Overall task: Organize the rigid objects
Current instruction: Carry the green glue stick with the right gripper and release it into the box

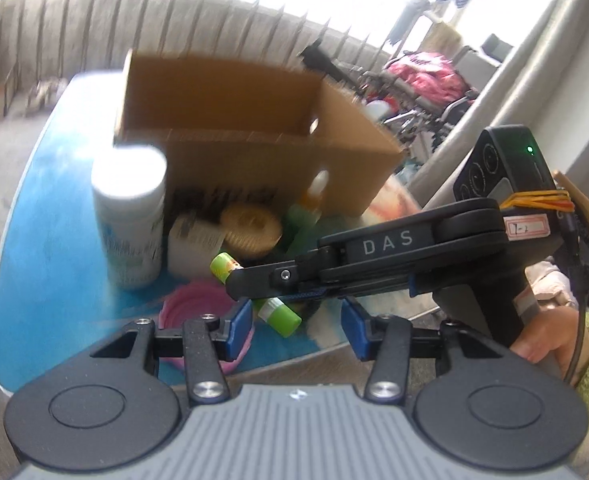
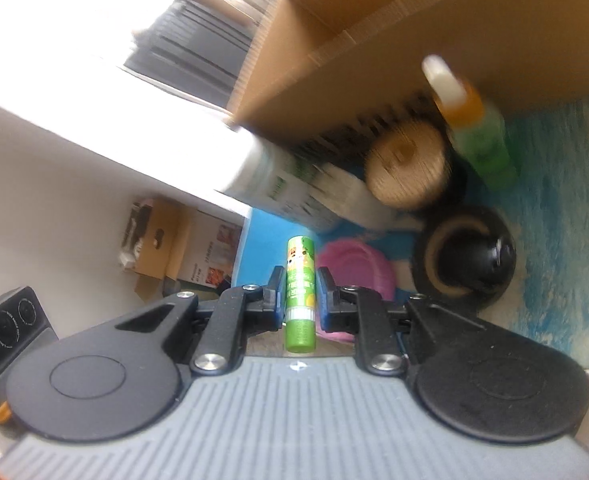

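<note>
On a blue table (image 1: 34, 240), a clutter of small goods waits in front of an open cardboard box (image 1: 230, 120). From the left stand a tall white canister (image 1: 128, 216), then a small white carton (image 1: 194, 240), a round wicker lid (image 1: 250, 228) and a green spray bottle (image 1: 306, 208) tucked against the box; a pink dish (image 1: 192, 312) lies nearer the table's front edge.

The left gripper (image 1: 296, 326) hangs over that edge with its blue pads spread wide and nothing between them. Crossing from the right, the right gripper (image 2: 300, 294) has its pads closed on a green glue stick (image 2: 300, 280), clamped around the middle of the barrel, both ends poking clear. The stick sits lifted above the pink dish, just short of the canister. A dark round bowl (image 2: 466, 264) rests on the table to the far right.

The stick looks light, stiff and smooth-sided, so it could twist or slide in the pads if squeezed loosely; a hold across the barrel's middle, as here, seems the safest place. It should stand a short drop into the box without harm. Motion blur softens the box and the bottle in both views.
</note>
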